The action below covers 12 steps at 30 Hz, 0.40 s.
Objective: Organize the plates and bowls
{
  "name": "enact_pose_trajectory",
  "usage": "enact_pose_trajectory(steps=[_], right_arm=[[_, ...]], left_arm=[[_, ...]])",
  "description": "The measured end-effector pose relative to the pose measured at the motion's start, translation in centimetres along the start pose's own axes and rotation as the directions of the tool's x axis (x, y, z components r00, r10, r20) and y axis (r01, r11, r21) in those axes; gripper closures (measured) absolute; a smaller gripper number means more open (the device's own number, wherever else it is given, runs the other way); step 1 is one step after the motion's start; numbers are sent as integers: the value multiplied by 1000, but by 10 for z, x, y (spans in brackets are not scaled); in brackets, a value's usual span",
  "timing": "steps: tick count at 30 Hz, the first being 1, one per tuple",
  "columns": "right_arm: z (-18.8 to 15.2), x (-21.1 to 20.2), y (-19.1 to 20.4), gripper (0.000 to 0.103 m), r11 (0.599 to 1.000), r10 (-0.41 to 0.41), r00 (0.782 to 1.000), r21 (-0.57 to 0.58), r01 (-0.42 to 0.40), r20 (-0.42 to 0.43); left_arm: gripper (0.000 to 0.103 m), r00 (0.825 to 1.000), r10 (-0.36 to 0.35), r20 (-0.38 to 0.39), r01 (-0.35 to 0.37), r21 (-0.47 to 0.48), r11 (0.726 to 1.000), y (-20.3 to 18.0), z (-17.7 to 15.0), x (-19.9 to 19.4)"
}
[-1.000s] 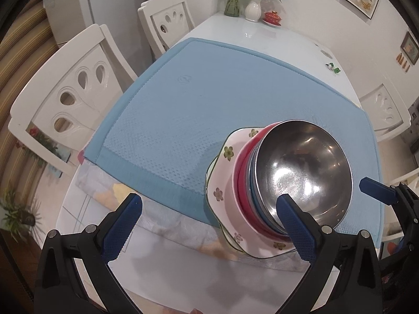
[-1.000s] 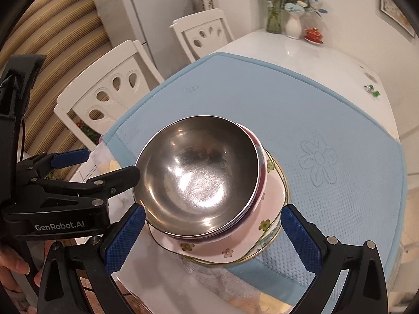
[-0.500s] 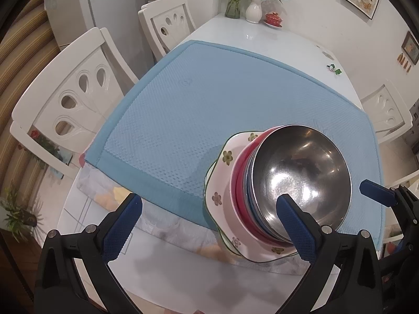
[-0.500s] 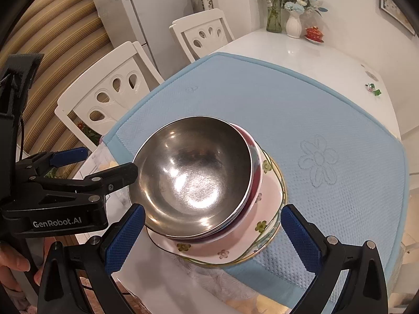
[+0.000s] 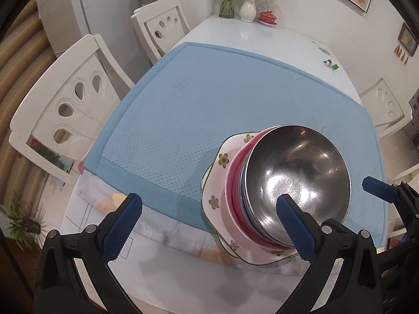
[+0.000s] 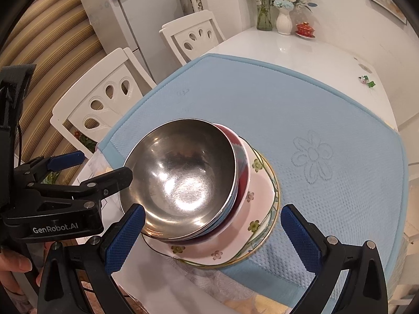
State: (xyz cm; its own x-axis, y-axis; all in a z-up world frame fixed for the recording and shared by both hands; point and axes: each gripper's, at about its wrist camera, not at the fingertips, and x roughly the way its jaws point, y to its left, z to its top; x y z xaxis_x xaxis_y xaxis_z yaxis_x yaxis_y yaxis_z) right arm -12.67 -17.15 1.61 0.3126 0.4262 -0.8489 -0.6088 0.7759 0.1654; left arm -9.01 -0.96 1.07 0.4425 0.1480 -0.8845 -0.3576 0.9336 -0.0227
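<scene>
A shiny steel bowl (image 5: 296,180) (image 6: 183,178) tops a stack of a blue and a red bowl on a pink flowered plate (image 5: 222,180) (image 6: 259,191), with a green-rimmed plate underneath. The stack stands at the near edge of the blue mat (image 5: 209,99) (image 6: 288,104). My left gripper (image 5: 209,222) (image 6: 98,168) is open; its right finger reaches the bowl's left rim, and I cannot tell whether it touches. My right gripper (image 6: 212,235) is open, with its fingers on either side of the stack's near side. One of its fingers (image 5: 379,189) shows to the right of the bowl.
The white table (image 5: 275,39) carries a glass vase, a white vase (image 5: 248,9) and a red lidded cup (image 5: 267,16) at the far end. White chairs (image 5: 68,110) stand along the left side and another on the right. A hand (image 6: 13,264) holds the left gripper.
The stack has slid slightly left in the right wrist view and looks a little larger. Both grippers stay open and nothing was grasped.
</scene>
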Motion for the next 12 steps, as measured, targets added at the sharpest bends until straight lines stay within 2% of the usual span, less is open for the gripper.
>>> enact_pose_trajectory(steps=[12], right_arm=[[-2, -1, -2, 0, 1000, 2, 1000, 0, -2, -2]], left_arm=[[1, 1000, 1, 10, -1, 7, 1000, -5, -1, -2]])
